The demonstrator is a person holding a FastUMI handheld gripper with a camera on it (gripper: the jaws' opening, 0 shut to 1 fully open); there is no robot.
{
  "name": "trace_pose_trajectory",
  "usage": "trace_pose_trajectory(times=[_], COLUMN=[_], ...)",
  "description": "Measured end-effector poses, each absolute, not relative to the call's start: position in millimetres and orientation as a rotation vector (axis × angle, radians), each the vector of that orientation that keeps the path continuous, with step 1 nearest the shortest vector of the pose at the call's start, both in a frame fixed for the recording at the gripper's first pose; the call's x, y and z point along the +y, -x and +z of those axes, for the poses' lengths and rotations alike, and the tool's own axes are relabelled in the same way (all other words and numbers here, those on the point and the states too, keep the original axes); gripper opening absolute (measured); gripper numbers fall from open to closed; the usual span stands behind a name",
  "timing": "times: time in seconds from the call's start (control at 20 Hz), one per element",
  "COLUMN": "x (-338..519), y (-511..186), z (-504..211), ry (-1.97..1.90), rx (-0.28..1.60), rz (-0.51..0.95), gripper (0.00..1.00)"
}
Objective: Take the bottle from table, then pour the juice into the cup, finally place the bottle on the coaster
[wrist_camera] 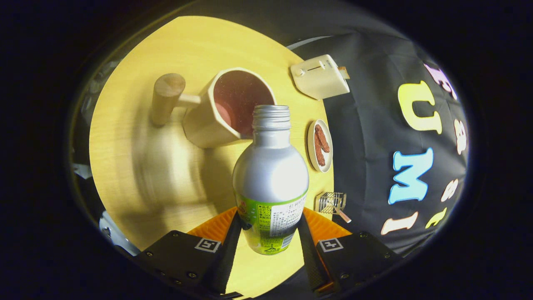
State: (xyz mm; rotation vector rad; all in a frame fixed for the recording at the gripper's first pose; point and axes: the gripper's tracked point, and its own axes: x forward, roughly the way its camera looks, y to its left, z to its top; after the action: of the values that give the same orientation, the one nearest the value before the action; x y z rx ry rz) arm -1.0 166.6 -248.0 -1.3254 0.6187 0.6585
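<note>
Centre of the frame, the bottle [270,179] sits clamped in the gripper [270,227], one finger pressing each side of the labelled lower body, so the jaws stand narrowed to the bottle's width and nothing looser. Gripping low like that leaves the silver shoulder and the neck free, and the threaded mouth is open, no cap on it. Just above the mouth in the picture lies the cup [233,109], a pale faceted mug whose dark reddish inside faces the camera; the bottle's opening overlaps the cup's near rim, which looks like the lining-up for the pour, or the pour itself. Whether any juice is running cannot be told from here. The whole scene is tipped, the round wooden table [137,175] swung up on the left side of the frame, which fits a wrist rolling the bottle toward the cup. Upper left of the cup, its stubby wooden handle juts away from the bottle, clear of the stream's path. Right of the neck, a small dish of reddish-brown pieces [320,146]; upper right, a cream toaster [320,77]; lower right, a little wire rack [331,203]. The coaster isn't something I can pick out.
</note>
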Motion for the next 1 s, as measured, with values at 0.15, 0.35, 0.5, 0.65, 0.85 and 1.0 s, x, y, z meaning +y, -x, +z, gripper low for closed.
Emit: trace_pose_trajectory(times=[0.15, 0.35, 0.5, 0.65, 0.85, 1.0], x=[168.1, 169.0, 169.5, 168.5, 169.3, 171.5], y=[0.6, -0.5, -0.9, -2.3, -6.7, -8.9], z=[-253.7, -254.7, -254.3, -252.6, -249.6, -246.3], ry=[1.254, 1.178, 1.087, 0.975, 0.875, 0.796], rx=[0.630, 0.635, 0.648, 0.669, 0.670, 0.673], rz=[0.662, 0.664, 0.669, 0.661, 0.658, 0.656], gripper=[0.71, 0.71, 0.71, 0.71, 0.71, 0.71])
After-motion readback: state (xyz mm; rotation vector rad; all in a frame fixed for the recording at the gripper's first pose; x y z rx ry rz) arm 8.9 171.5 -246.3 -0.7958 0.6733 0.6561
